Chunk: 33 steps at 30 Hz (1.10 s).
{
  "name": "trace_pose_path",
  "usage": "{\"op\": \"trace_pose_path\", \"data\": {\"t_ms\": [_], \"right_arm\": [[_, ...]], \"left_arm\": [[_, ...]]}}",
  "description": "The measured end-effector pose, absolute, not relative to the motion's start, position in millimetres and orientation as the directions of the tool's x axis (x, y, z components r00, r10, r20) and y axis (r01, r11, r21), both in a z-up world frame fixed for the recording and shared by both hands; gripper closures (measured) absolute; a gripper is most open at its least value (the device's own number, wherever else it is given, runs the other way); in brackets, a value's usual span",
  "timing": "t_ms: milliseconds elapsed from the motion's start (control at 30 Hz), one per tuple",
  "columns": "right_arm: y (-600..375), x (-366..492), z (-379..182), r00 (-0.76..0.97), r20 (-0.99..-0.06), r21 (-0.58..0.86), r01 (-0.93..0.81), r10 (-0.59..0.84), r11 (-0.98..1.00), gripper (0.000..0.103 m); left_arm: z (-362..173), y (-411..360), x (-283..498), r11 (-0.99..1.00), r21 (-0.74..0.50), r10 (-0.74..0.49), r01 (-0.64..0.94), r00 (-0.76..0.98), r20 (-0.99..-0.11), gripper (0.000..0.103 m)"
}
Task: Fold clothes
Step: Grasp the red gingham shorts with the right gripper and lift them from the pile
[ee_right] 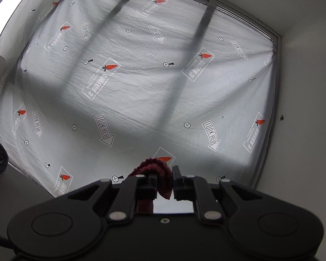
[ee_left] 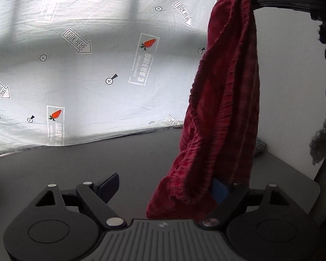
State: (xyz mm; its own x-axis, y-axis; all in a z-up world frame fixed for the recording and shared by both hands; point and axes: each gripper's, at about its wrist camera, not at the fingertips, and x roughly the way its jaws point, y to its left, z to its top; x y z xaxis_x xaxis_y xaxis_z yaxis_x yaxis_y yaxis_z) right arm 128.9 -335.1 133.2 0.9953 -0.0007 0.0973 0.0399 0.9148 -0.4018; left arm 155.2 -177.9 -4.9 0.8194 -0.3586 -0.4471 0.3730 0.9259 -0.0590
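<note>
Left gripper (ee_left: 163,187): jaws spread, red garment (ee_left: 226,100) draped at 3 o'clock finger, not pinched | right gripper (ee_right: 164,179): clamped on garment's top | gray table (ee_left: 119,152) beneath

A pale printed sheet (ee_right: 141,91) hung across the far side of the room, covered with red carrots, boxed lettering, "LOOK HERE" arrows and small crossed circles. Daylight came through it, and the dark bars of a window frame (ee_right: 197,32) showed behind as crossing shadows. A plain white wall (ee_right: 304,87) stood to the right, marked with a few dark spots. Nearer, a dark grey table top (ee_left: 119,152) ran up to the sheet's lower edge, its right corner rounded.
</note>
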Motion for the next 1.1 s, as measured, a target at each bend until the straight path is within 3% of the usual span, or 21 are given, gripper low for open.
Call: {"op": "trace_pose_path", "data": {"t_ms": [133, 300, 500, 567, 633, 867, 1100], "right_arm": [[-336, 126, 134, 0.994, 0.108, -0.398, 0.036, 0.008, 0.917, 0.09], [-340, 122, 141, 0.99, 0.14, -0.382, 0.038, 0.017, 0.924, 0.09], [-348, 114, 157, 0.981, 0.191, -0.336, 0.026, 0.041, 0.941, 0.09], [-351, 111, 162, 0.976, 0.209, -0.322, 0.014, 0.057, 0.947, 0.09], [-352, 109, 165, 0.972, 0.223, -0.316, 0.003, 0.071, 0.949, 0.09], [-359, 96, 178, 0.955, 0.283, -0.326, 0.008, 0.089, 0.945, 0.09], [-383, 65, 200, 0.936, 0.319, -0.287, -0.054, 0.149, 0.956, 0.09]], "left_arm": [[1, -175, 160, 0.931, -0.031, -0.336, 0.363, 0.824, -0.457, 0.036], [10, -174, 162, 0.94, -0.054, -0.325, 0.337, 0.834, -0.446, 0.038], [29, -182, 163, 0.948, -0.038, -0.306, 0.316, 0.869, -0.389, 0.05], [33, -185, 167, 0.951, -0.032, -0.296, 0.307, 0.879, -0.373, 0.073], [36, -189, 169, 0.954, -0.025, -0.286, 0.297, 0.888, -0.361, 0.086], [66, -186, 154, 0.971, 0.0, -0.231, 0.239, 0.939, -0.256, 0.09], [137, -147, 95, 0.994, 0.031, -0.105, 0.107, 0.993, -0.06, 0.091]]}}
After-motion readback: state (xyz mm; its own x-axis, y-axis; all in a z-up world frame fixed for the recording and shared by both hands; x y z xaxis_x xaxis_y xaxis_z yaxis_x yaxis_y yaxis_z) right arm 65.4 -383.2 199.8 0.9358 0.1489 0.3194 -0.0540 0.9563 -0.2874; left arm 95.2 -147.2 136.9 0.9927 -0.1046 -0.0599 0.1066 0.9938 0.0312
